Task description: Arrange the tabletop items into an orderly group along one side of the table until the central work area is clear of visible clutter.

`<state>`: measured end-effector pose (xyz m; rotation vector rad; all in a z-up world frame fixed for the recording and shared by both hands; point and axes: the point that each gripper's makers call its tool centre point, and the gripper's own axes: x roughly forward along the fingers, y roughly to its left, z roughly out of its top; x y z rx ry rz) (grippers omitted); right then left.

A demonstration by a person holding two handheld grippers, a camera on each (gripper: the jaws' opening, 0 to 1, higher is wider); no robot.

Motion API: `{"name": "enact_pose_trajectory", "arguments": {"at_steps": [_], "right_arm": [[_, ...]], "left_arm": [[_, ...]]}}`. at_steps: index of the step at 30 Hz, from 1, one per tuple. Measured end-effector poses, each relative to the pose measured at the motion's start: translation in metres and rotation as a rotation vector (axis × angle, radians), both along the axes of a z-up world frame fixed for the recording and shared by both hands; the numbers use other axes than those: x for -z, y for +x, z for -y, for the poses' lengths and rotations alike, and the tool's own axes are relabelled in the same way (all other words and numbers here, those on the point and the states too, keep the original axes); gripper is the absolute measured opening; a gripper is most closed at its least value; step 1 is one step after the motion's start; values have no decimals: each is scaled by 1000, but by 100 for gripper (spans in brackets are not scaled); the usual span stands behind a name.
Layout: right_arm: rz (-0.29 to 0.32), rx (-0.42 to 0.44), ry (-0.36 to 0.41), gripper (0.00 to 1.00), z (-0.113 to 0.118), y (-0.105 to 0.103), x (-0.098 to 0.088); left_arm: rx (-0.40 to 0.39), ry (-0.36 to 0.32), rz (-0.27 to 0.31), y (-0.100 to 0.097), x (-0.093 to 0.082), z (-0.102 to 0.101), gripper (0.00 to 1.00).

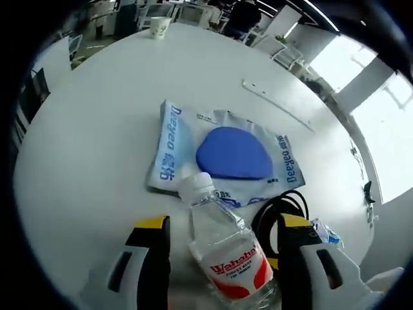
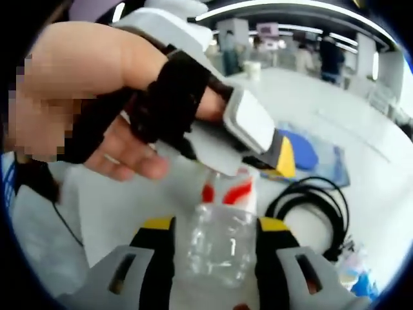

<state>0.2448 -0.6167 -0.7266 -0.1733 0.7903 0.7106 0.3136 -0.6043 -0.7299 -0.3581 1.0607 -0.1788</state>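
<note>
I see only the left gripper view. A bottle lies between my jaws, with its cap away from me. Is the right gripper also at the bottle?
Observer: Yes. The right gripper has one jaw on each side of the bottle's bottom end. I cannot tell if they press it.
Operator: My right jaw hides part of the cable. Does it go under the bottle?
Observer: It seems not. In the right gripper view the cable lies coiled on the table beside the bottle.
Operator: What is holding my gripper?
Observer: A hand with a black strap across it holds the left gripper over the bottle's label end.
</note>
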Motion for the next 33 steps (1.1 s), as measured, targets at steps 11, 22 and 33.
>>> {"name": "enact_pose_trajectory", "arguments": {"at_steps": [11, 22, 33], "right_arm": [[30, -8, -4, 41, -1, 2, 1], [77, 3, 20, 38, -4, -3, -5], [242, 7, 48, 38, -4, 9, -47]], "left_arm": [[-17, -1, -1, -4, 0, 1, 43], [-43, 4, 99, -11, -16, -7, 41], [-40, 5, 318, 0, -80, -9, 38]]}}
